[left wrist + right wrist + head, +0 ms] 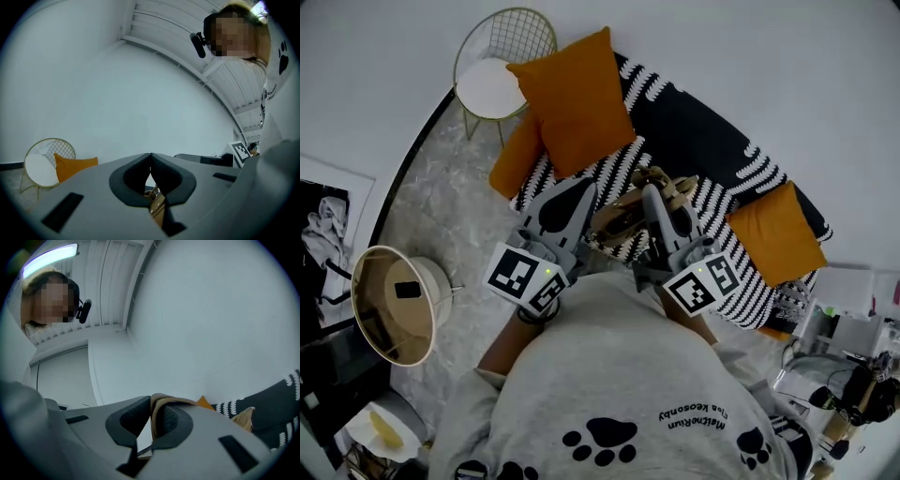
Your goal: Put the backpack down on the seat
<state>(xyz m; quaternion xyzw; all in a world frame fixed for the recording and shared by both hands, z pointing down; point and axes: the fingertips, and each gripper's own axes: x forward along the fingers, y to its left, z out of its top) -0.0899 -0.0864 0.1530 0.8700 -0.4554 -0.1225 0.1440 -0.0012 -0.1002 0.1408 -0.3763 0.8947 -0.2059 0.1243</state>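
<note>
Striped sofa (703, 141), backpack strap (161, 405) pinched between right fingers (130, 420)

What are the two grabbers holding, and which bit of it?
The right gripper is clamped on the tan strap of the backpack. The left gripper is shut too, but whether it pinches any part cannot be told.

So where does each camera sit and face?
Head view: on the head, looking down at sofa, backpack, left gripper, right gripper, own sweatshirt.
Left gripper view: rides it, facing up the wall; shut jaws, wearer above.
Right gripper view: rides it, facing wall; jaws clamp strap.
Shared: wire chair, head and left views.
</note>
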